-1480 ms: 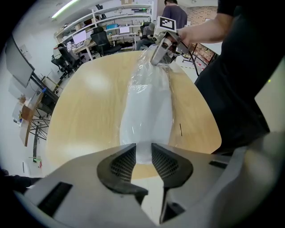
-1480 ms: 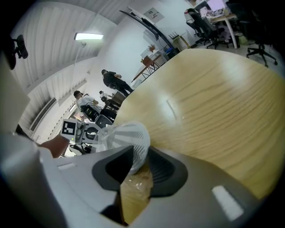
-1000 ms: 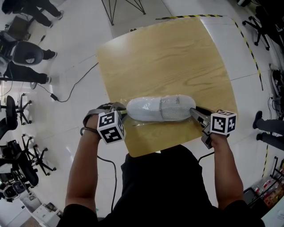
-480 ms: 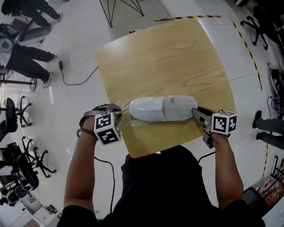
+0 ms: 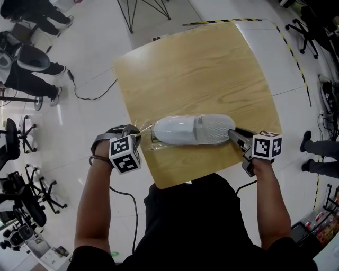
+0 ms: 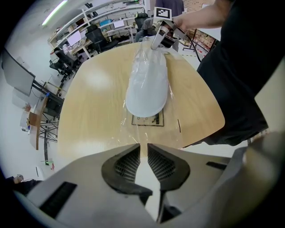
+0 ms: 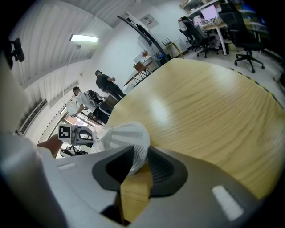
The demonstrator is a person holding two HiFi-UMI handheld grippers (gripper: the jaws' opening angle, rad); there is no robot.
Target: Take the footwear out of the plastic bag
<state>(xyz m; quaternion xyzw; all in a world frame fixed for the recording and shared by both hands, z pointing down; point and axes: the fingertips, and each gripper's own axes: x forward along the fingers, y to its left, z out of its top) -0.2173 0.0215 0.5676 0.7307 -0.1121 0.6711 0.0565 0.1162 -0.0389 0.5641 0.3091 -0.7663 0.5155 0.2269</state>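
A white shoe (image 5: pixel 193 130) lies on its side in a clear plastic bag (image 5: pixel 146 139) near the front edge of the wooden table (image 5: pixel 196 69). My left gripper (image 5: pixel 139 135) is at the table's left edge and points down. Its jaws have just been closing and now pinch the bag's loose end (image 6: pixel 133 130), whose film runs taut from the shoe (image 6: pixel 147 84) into the narrow gap between the pads (image 6: pixel 129 162). My right gripper (image 5: pixel 233 133) is shut on the shoe's mesh end (image 7: pixel 127 138) through the bag.
A printed label (image 6: pixel 147 119) lies under the bag beside the shoe's near end. Beyond the table's left side there are people (image 5: pixel 24 74), office chairs (image 5: pixel 26 190) and a floor cable (image 5: pixel 87 95). Tripod legs (image 5: pixel 145 10) stand past the far edge.
My left gripper has moved left to the table's edge, and the bag's end has stretched out after it. The shoe and the right gripper have stayed where they were.
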